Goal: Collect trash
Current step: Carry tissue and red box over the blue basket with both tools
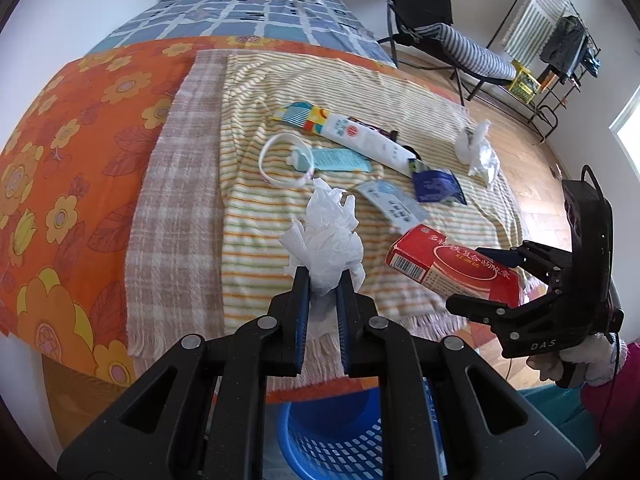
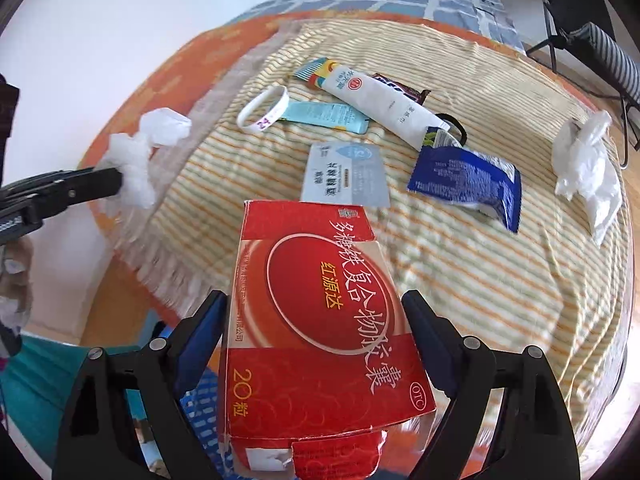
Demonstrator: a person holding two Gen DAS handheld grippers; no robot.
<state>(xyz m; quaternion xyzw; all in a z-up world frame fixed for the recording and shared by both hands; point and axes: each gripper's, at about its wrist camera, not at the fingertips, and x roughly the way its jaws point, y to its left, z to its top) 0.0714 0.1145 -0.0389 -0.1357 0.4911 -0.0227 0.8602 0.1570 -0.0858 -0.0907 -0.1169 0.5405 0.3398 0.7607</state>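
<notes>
My left gripper (image 1: 323, 276) is shut on a crumpled white tissue (image 1: 328, 236), held above the near edge of the bed; the right wrist view shows that tissue (image 2: 140, 160) at its left. My right gripper (image 2: 316, 300) stands wide, with both pads against the sides of a red medicine box (image 2: 320, 320). The box (image 1: 444, 264) hangs tilted above the striped blanket (image 1: 280, 100). A blue mesh basket (image 1: 332, 432) sits on the floor below both grippers. A hand in a white glove holds the right gripper at the right edge of the left wrist view.
On the blanket lie a white tube (image 1: 368, 140), a blue wrapper (image 1: 436, 186), a white wristband (image 1: 280, 160), a teal sachet (image 1: 340, 160), a grey sachet (image 1: 396, 204) and another crumpled tissue (image 1: 476, 148). A black chair (image 1: 424, 12) and a drying rack stand beyond the bed.
</notes>
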